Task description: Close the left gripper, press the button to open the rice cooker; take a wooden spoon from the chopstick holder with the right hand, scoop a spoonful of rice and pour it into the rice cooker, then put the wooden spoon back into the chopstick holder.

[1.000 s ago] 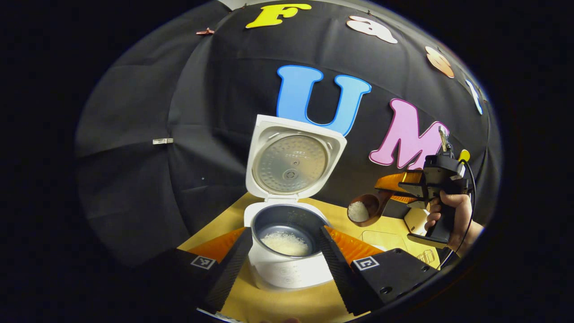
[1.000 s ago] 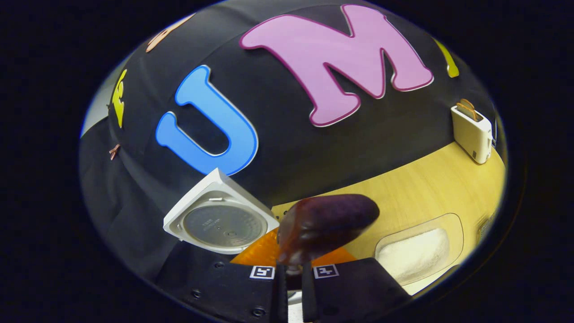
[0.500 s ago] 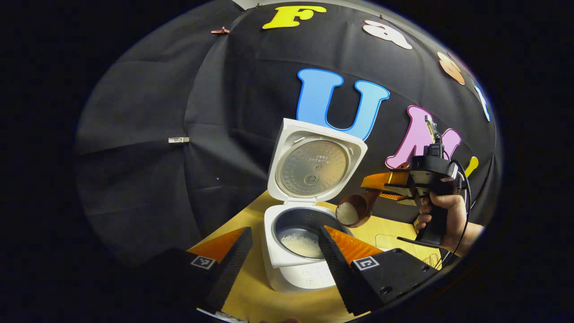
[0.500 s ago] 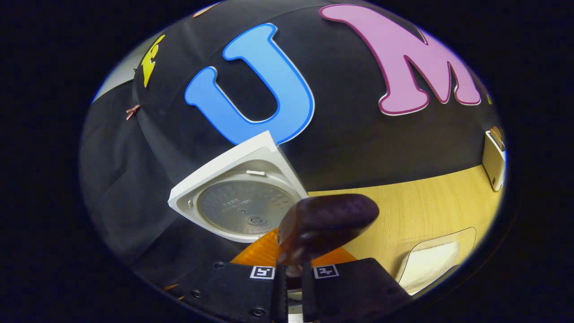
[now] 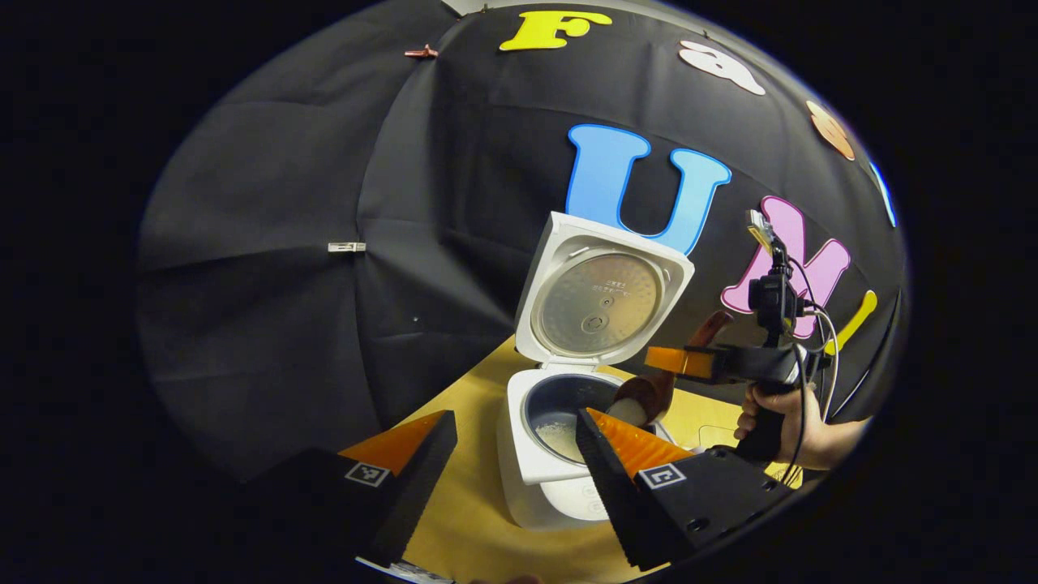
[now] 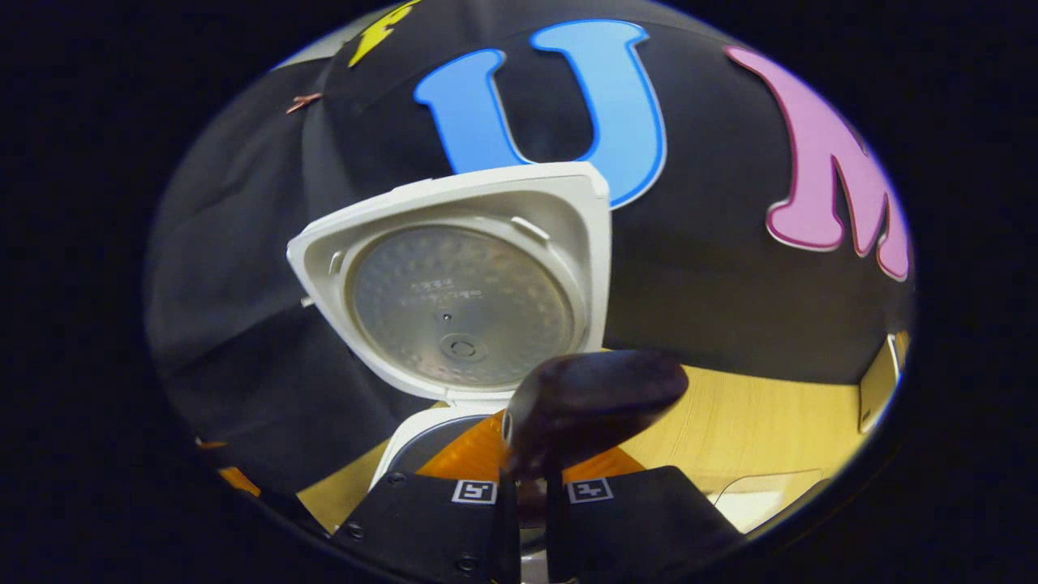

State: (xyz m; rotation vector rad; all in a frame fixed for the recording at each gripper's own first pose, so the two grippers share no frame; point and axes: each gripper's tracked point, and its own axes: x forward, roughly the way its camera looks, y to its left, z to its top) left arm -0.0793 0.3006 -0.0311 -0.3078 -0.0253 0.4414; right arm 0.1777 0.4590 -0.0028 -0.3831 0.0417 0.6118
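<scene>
My right hand-held gripper [image 5: 689,362] gripped the wooden spoon [image 6: 592,401], tipping it over the open rice cooker [image 5: 559,438]. My left hand-held gripper [image 5: 512,466] hung wide apart before the cooker.

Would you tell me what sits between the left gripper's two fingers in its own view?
In the left gripper view, the open rice cooker stands on the wooden table between the fingers, with the wooden spoon tipping over its pot.

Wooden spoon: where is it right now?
In the left gripper view the wooden spoon is held by the right gripper, its bowl at the right rim of the open rice cooker, below the raised lid.
</scene>
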